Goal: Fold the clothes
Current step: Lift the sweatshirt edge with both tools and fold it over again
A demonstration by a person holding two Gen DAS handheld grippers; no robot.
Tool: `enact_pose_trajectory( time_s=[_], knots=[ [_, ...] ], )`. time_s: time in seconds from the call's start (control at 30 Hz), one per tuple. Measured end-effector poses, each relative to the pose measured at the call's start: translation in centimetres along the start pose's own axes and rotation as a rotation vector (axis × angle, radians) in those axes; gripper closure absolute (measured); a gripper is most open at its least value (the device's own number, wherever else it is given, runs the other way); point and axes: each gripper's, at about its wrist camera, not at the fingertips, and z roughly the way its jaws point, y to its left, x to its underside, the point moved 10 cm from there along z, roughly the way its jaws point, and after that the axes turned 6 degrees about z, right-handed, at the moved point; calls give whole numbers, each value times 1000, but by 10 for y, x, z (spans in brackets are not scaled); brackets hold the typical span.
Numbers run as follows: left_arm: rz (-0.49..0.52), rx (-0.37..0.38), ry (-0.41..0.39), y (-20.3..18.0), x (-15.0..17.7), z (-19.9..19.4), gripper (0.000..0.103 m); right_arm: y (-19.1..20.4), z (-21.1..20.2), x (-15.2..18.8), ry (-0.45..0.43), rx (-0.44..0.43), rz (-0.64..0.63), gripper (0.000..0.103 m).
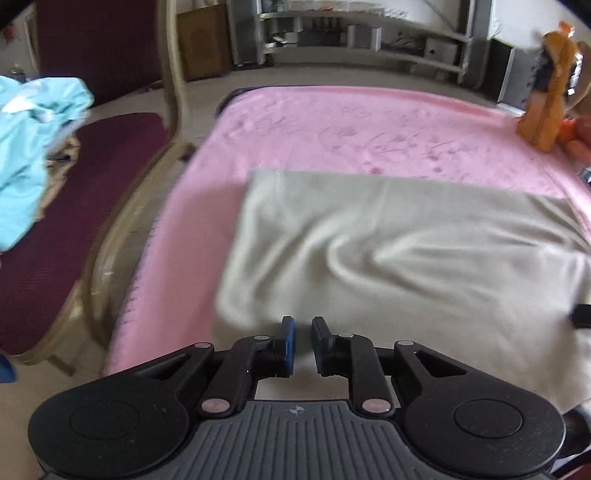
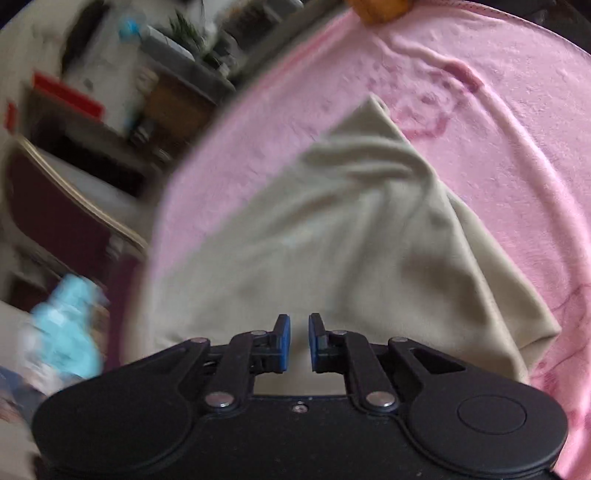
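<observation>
Under the left gripper (image 1: 303, 345), beige garment (image 1: 388, 251) lies on the pink blanket (image 1: 332, 122). Its blue pads stand nearly together with a narrow slit, nothing seen pinched, and they hover over the garment's near left corner. The right gripper (image 2: 299, 341) looks the same: pads close, thin gap, no cloth visibly between them, above the garment's near edge. The garment is spread mostly flat and rumpled in the middle, with soft folds. In the right wrist view an upper layer is folded over, and a lower layer peeks out along the right side. The left edge of the garment sits inside the blanket's left edge, leaving a bare pink strip. The far edge is straight, with a wide bare stretch of blanket beyond it. An orange toy (image 1: 550, 92) stands at the far right corner, well apart from the garment. Left of the blanket is a chair (image 1: 74, 184) with a maroon seat, and light blue clothes (image 1: 22, 147) are heaped on it. Shelves (image 1: 351, 33) are at the back, blurred.
</observation>
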Motion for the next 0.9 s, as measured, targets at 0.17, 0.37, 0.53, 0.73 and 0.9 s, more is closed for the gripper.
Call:
enact_pose_trajectory(
  time_s=[0.17,0.37,0.53,0.73,0.9],
  knots=[
    [-105,-101,93,40,23,-3,85,-51,-33,-20,-122,99,206,103],
    [-268,-122,70,70,40,-25,93,-88,-76,-28,-270,291,238,98],
    [-323,9,-38,64,28,-42,93,-67,-91,-17,-281,157,180,98],
    [-112,45,-19,11,24,-28,91,-30,-67,-2,-159,-30,127,97],
    [-45,-57,74,17,39,-17,85,-57,-52,-2,-140,151,159,103]
  ],
)
